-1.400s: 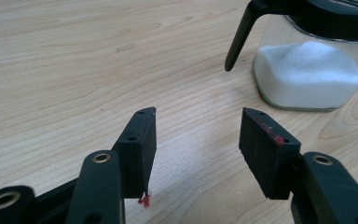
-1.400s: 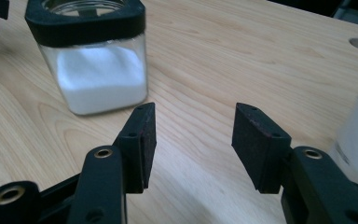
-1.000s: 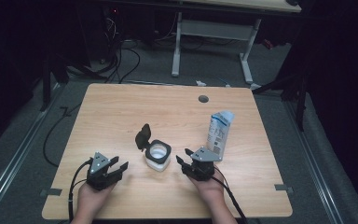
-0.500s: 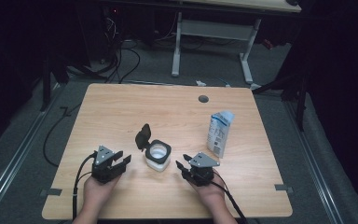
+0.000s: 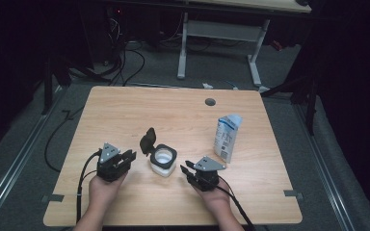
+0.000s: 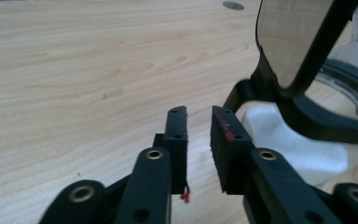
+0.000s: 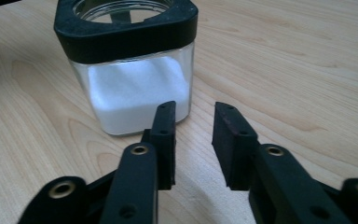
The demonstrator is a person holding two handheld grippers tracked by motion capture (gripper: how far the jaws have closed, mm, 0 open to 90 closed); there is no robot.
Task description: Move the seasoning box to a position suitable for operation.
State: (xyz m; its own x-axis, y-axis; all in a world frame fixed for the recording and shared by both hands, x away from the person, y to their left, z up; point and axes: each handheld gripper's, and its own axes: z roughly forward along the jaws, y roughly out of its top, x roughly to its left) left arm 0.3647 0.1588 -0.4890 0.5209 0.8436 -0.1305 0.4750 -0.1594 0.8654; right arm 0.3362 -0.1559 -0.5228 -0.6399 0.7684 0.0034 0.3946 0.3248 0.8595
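A square glass jar (image 5: pixel 164 163) of white powder, with a black rim and its black flip lid (image 5: pixel 147 140) standing open, sits in the middle of the wooden table (image 5: pixel 125 115). My left gripper (image 5: pixel 128 157) hovers just left of the jar. Its jaws have just been closing to a narrow gap with nothing between them, and in the left gripper view (image 6: pixel 199 112) the jar (image 6: pixel 298 149) and lid (image 6: pixel 298 42) are to their right. My right gripper (image 5: pixel 188 168) lies right of the jar. Its jaws have also been closing, and they still stand apart and empty (image 7: pixel 195 109), short of the jar (image 7: pixel 130 88).
A white and blue carton (image 5: pixel 226 137) stands upright to the right of the jar, behind my right gripper. A round cable hole (image 5: pixel 210 101) is near the table's far edge. Bare wood lies along the far and left parts of the table. Cables trail off the near edge.
My left gripper has moved up the picture and to the right, closer to the jar. The jaws of both grippers have narrowed. The right hand, the jar and the carton have stayed in place.
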